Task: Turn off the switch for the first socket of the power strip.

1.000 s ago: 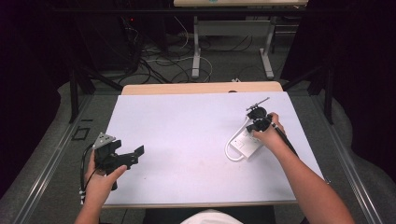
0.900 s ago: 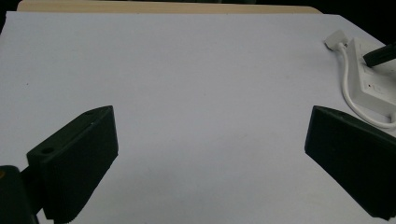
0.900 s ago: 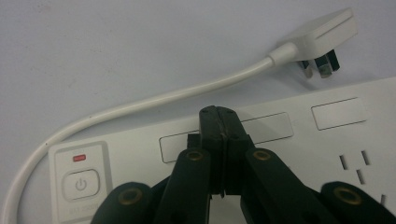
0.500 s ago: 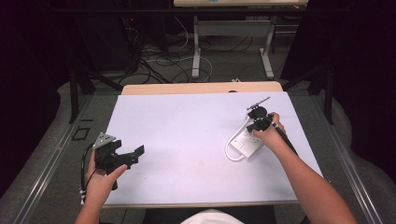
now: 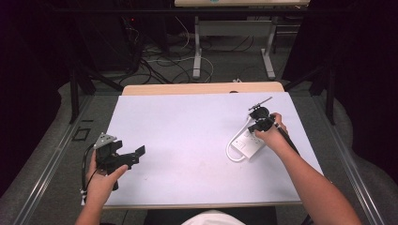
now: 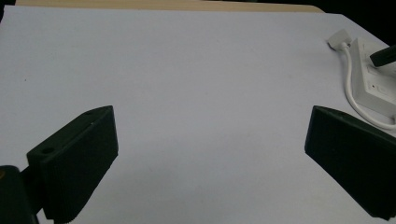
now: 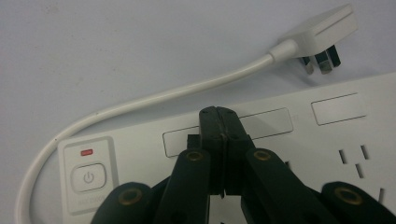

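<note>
A white power strip (image 5: 245,144) lies at the right of the white table (image 5: 187,131), its cable (image 5: 229,151) looping round to a white plug (image 7: 322,30) beside it. My right gripper (image 5: 256,127) is held down over the strip. In the right gripper view its jaws are shut (image 7: 218,119), with the tips against the strip's top face (image 7: 336,109) beside the power button (image 7: 88,178); nothing shows between them. My left gripper (image 5: 136,156) rests at the table's lower left in a hand. Its jaws stand wide open (image 6: 210,126) and empty, pointing across the table toward the strip (image 6: 373,70).
A wooden strip (image 5: 202,88) borders the table's far edge. Beyond it are a desk frame (image 5: 234,42) and cables on the floor (image 5: 164,61). Bare white surface lies between the two grippers.
</note>
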{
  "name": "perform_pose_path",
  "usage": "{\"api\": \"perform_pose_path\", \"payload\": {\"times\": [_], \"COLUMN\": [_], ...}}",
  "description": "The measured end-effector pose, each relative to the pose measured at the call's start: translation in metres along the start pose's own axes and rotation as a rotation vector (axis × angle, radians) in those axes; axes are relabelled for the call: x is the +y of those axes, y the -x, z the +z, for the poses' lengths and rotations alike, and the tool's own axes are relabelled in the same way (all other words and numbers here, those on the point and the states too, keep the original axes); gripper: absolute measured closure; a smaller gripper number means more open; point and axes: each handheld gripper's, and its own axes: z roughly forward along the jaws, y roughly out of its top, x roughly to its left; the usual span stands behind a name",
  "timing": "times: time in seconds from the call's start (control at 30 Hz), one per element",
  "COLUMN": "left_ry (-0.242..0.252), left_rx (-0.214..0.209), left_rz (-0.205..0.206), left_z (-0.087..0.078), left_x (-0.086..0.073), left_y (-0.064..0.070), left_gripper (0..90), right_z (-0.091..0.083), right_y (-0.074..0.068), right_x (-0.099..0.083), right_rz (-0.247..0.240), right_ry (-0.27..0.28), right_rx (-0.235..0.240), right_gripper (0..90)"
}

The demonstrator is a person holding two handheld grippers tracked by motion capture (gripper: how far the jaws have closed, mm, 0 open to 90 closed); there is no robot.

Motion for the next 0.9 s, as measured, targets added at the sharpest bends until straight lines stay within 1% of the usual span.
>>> {"api": "perform_pose_path", "payload": {"times": [0.03, 0.07, 0.13, 0.17, 0.2, 0.23, 0.27, 0.3, 0.33, 0.37, 0.4, 0.43, 0.47, 0.5, 0.53, 0.6, 0.67, 0.7, 0.73, 0.77, 0.8, 0.83, 0.87, 0.9], "left_ry": [0.0, 0.002, 0.001, 0.002, -0.001, -0.003, -0.001, -0.002, -0.001, 0.002, -0.002, -0.001, -0.007, -0.009, -0.009, -0.009, -0.005, -0.004, -0.003, -0.003, -0.002, -0.002, -0.003, -0.002], "left_rx": [0.001, 0.001, 0.002, 0.001, 0.001, 0.003, 0.002, 0.003, 0.001, 0.002, 0.001, 0.001, 0.0, 0.001, 0.0, 0.001, 0.001, 0.001, 0.001, 0.001, 0.001, 0.002, 0.002, 0.001], "left_rz": [0.001, 0.0, 0.0, 0.001, 0.003, 0.002, 0.002, 0.002, 0.004, 0.007, 0.01, 0.011, 0.011, 0.012, 0.011, 0.013, 0.011, 0.01, 0.009, 0.009, 0.009, 0.008, 0.009, 0.008], "left_z": [0.0, 0.0, -0.001, -0.001, -0.001, -0.001, -0.001, -0.002, -0.001, -0.001, -0.001, 0.0, 0.0, 0.0, 0.001, 0.001, 0.0, 0.0, 0.0, 0.0, 0.0, -0.001, -0.001, -0.001], "left_x": [0.0, 0.0, 0.0, 0.0, 0.0, -0.001, 0.0, 0.0, 0.0, 0.001, 0.001, 0.0, 0.0, 0.0, -0.001, -0.001, -0.001, -0.001, -0.001, -0.001, -0.001, -0.001, -0.001, -0.001], "left_y": [0.0, 0.0, 0.0, 0.0, 0.0, 0.001, 0.0, 0.0, 0.0, 0.001, 0.001, 0.001, 0.001, 0.001, 0.0, 0.0, 0.0, 0.001, 0.001, 0.001, 0.001, 0.001, 0.0, 0.0], "left_gripper": [2.6, 2.6, 2.6, 2.6, 2.6, 2.6, 2.6, 2.6, 2.6, 2.6, 2.6, 2.6, 2.6, 2.7, 2.8, 2.8, 2.8, 2.8, 2.8, 2.8, 2.8, 2.8, 2.8, 2.8], "right_z": [0.0, 0.0, -0.002, -0.002, -0.003, -0.003, -0.004, -0.004, -0.005, -0.006, -0.006, -0.006, -0.007, -0.008, -0.008, -0.009, -0.01, -0.011, -0.011, -0.012, -0.013, -0.013, -0.013, -0.015], "right_y": [0.0, -0.001, 0.001, 0.001, 0.001, 0.0, 0.0, -0.001, -0.001, 0.0, 0.001, 0.001, 0.0, 0.001, 0.001, 0.0, 0.0, 0.001, -0.001, 0.0, -0.001, -0.002, -0.001, -0.003], "right_x": [0.0, 0.0, 0.0, 0.0, 0.0, 0.0, 0.0, 0.0, 0.0, 0.0, 0.0, 0.0, 0.0, 0.0, 0.0, 0.0, 0.0, 0.0, 0.0, 0.0, 0.0, 0.0, 0.0, 0.0], "right_rz": [0.002, 0.015, -0.002, -0.001, 0.002, 0.011, 0.006, 0.019, 0.017, 0.004, 0.0, 0.002, 0.017, 0.008, 0.013, 0.022, 0.017, 0.001, 0.009, -0.004, 0.007, 0.005, 0.001, 0.017], "right_ry": [0.003, 0.003, 0.005, 0.008, 0.009, 0.011, 0.013, 0.009, 0.011, 0.017, 0.02, 0.035, 0.028, 0.021, 0.029, 0.027, 0.029, 0.034, 0.03, 0.031, 0.031, 0.037, 0.052, 0.034], "right_rx": [-0.001, -0.003, 0.003, 0.005, 0.006, -0.004, 0.003, 0.002, 0.006, 0.014, 0.012, 0.017, 0.015, 0.005, 0.012, 0.014, 0.016, 0.031, 0.02, 0.031, 0.021, 0.02, 0.033, 0.024], "right_gripper": [90.0, 90.0, 90.0, 90.0, 90.0, 90.0, 90.0, 90.0, 90.0, 89.9, 89.6, 89.3, 88.7, 88.3, 88.1, 87.4, 87.0, 86.7, 86.5, 86.3, 86.0, 85.6, 85.3, 84.8]}}
